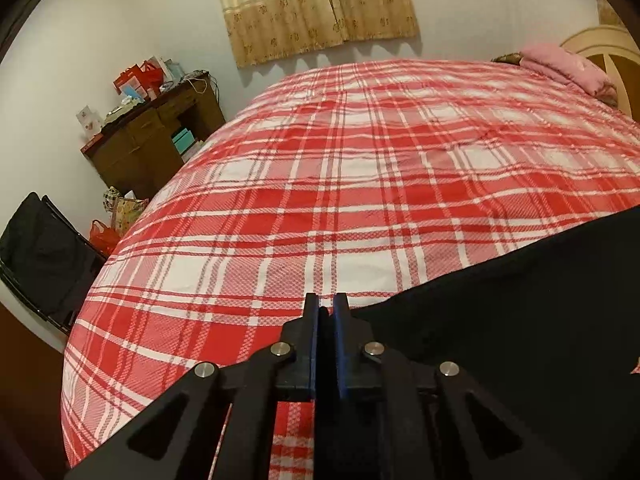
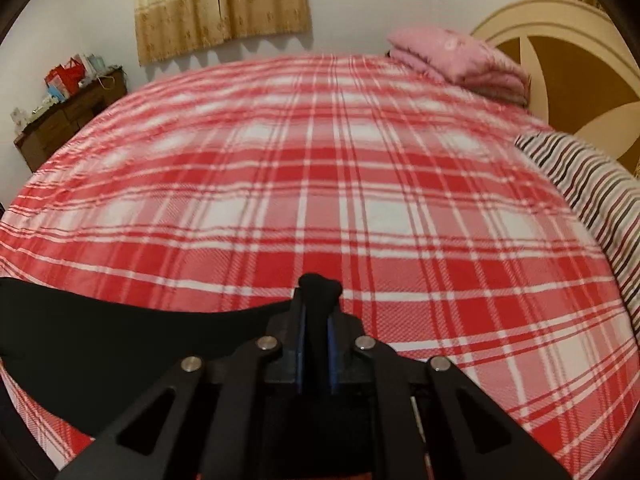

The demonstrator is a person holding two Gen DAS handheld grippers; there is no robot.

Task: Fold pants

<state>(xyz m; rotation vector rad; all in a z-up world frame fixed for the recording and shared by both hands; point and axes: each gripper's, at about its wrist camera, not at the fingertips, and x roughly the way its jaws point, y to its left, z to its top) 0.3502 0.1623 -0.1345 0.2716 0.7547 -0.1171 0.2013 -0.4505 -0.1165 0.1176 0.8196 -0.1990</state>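
While the red-and-white plaid bedspread [image 1: 360,168] fills most of both views, the black pants [image 1: 520,300] lie across its near edge, between my two grippers, spreading right in the left wrist view and left in the right wrist view [image 2: 100,340]. Pink folded blanket [image 2: 456,60] sits at the far head-end corner against the headboard [image 2: 568,52]; striped pillow [image 2: 592,200] lies along the right edge at the head end. Beige curtain [image 1: 316,4] hangs on the far wall, brown cluttered desk [image 1: 156,144] stands off the bed's far left corner. My right gripper [image 2: 318,292] is clamped on pants cloth, a black bunch poking out past the tips. My left gripper [image 1: 326,308] has fingers nearly together (dark cloth seems pinched between the blue pads, hard to confirm).
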